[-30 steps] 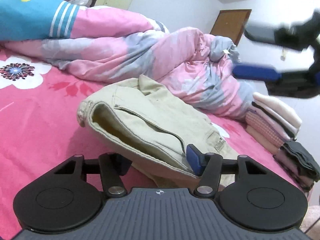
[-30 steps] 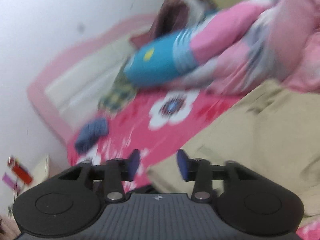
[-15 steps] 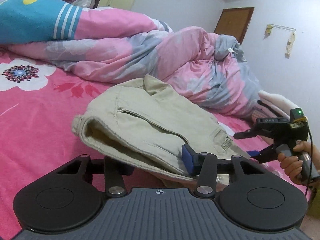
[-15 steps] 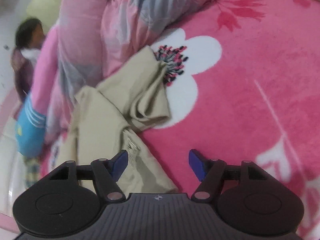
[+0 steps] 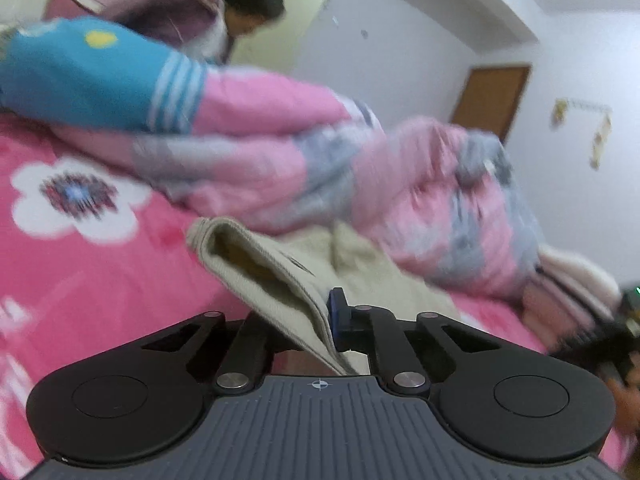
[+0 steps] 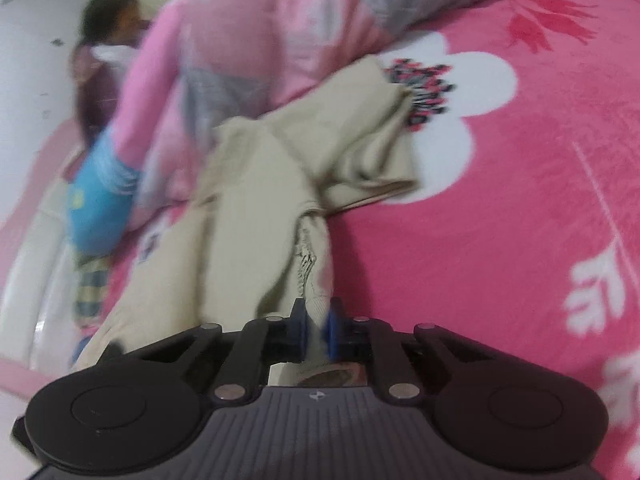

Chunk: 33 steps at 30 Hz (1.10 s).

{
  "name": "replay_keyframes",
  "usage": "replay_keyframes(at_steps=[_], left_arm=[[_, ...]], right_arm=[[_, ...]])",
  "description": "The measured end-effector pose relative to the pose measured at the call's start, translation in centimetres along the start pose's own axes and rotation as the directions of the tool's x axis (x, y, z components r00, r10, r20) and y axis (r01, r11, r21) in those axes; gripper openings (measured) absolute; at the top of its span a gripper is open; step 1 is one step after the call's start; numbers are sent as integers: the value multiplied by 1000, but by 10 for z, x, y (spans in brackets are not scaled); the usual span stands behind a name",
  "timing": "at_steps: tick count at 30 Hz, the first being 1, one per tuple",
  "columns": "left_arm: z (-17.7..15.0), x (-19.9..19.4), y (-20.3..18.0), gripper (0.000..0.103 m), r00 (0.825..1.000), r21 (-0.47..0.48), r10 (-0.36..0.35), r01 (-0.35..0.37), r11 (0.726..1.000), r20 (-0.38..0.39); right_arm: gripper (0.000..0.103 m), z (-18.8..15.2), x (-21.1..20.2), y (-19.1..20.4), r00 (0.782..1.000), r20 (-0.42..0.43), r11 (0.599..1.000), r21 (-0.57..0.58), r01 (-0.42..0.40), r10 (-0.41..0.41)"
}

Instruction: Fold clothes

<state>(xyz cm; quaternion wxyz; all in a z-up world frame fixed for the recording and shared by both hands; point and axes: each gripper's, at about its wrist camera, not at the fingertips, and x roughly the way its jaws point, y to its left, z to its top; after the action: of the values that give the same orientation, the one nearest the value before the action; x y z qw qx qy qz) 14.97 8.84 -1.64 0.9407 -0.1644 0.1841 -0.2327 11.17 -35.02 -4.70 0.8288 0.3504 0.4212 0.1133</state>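
Now, over on the far left a person [image 5: 224, 20] in a dark purple top bent over the far edge of the bed, and in front of that figure a blue pillow [image 5: 92, 76] with white stripes lay on top of the bedding. Below it the pink bedsheet [image 5: 80, 280], printed with big white flowers, stretched out to the near edge. Moving right, the left gripper [image 5: 316, 320] was clamped on the beige trousers [image 5: 280, 276], its blue pad pressed against the waistband edge, with the fabric lifted so the open band gaped toward the camera. Behind the trousers a rumpled pink and grey quilt [image 5: 400, 184] ran across the bed, touching the far end of the garment. Further right a brown door [image 5: 492, 100] stood in the far wall, and a stack of folded clothes [image 5: 572, 284] sat at the right end of the bed, just past the quilt. In the right wrist view the right gripper [image 6: 316, 326] was closed on a bunched fold of the same beige trousers, blue pads nearly together with cloth pinched between them. The rest of the garment trailed away from it across the pink sheet toward the quilt, crumpled, one part lying over a white flower. Both views were blurred.
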Motion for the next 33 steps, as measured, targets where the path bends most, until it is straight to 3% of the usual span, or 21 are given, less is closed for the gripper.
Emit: replay_keyframes(at_steps=[4, 7, 15, 21, 24, 27, 29, 31, 32, 33], left_arm=[[32, 3, 16, 5, 999, -10, 37, -37, 999, 28], [64, 20, 40, 4, 996, -7, 91, -91, 996, 6], [144, 62, 85, 4, 978, 83, 208, -207, 975, -1], [188, 97, 124, 4, 945, 151, 327, -324, 934, 6], [189, 121, 150, 4, 917, 193, 399, -391, 900, -3], [175, 149, 176, 7, 883, 225, 463, -437, 871, -79], [161, 170, 197, 12, 842, 208, 501, -463, 862, -203], [146, 182, 215, 37, 784, 175, 530, -501, 847, -324], [140, 185, 220, 45, 760, 163, 540, -519, 839, -362], [137, 182, 222, 58, 751, 160, 544, -526, 836, -373]], right_arm=[[10, -19, -5, 34, 991, -53, 992, -23, -127, 126], [10, -34, 9, 64, 967, -103, 970, -42, -238, 232], [10, -64, 107, 156, 845, -283, 877, -24, -479, 454], [10, -81, 199, 224, 758, -358, 816, 16, -578, 545], [10, -95, 244, 252, 741, -377, 808, 33, -589, 556], [10, -104, 286, 270, 756, -378, 823, 29, -567, 535], [12, -105, 313, 274, 767, -389, 842, 45, -538, 511], [18, -105, 336, 276, 774, -406, 860, 64, -507, 486], [23, -104, 340, 275, 769, -416, 863, 85, -498, 485], [24, -102, 342, 273, 763, -426, 865, 108, -490, 486]])
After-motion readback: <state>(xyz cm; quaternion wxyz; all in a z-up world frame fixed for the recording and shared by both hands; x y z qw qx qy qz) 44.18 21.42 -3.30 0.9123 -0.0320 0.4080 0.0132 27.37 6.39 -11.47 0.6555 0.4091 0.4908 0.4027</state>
